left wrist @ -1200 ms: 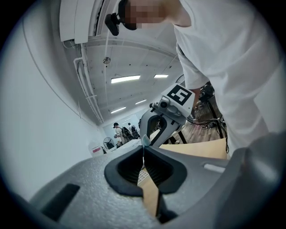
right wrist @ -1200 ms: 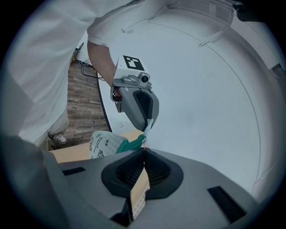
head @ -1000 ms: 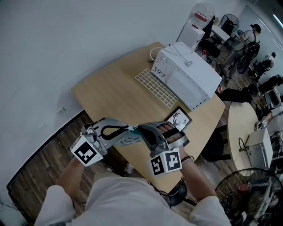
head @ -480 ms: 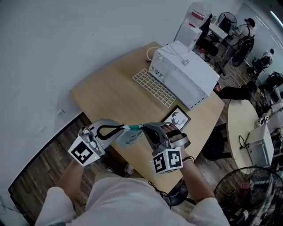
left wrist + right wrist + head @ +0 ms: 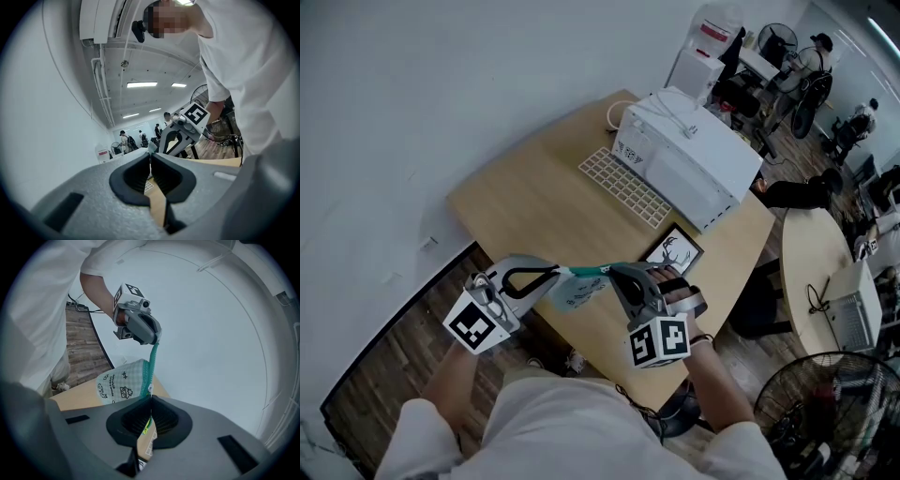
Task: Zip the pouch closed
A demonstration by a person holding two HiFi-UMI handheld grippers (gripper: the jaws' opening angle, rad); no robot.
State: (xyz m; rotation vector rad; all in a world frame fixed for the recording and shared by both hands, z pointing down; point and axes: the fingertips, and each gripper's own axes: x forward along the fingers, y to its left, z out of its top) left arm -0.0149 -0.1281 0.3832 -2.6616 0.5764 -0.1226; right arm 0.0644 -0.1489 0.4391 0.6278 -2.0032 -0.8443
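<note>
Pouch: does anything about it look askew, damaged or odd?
Nothing stands out. The pouch hangs taut in the air between the left gripper and right gripper, both shut on its teal zipper edge; no tear or spill shows.

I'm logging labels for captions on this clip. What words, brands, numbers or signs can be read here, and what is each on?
Nothing here can be quoted as it reads.
Pouch: small black print among doodles, too small to read.
Red label on the dispenser: blurred.
Sticker on the white box: a pattern, too small to read.
Marker cubes: coded squares, no words.
</note>
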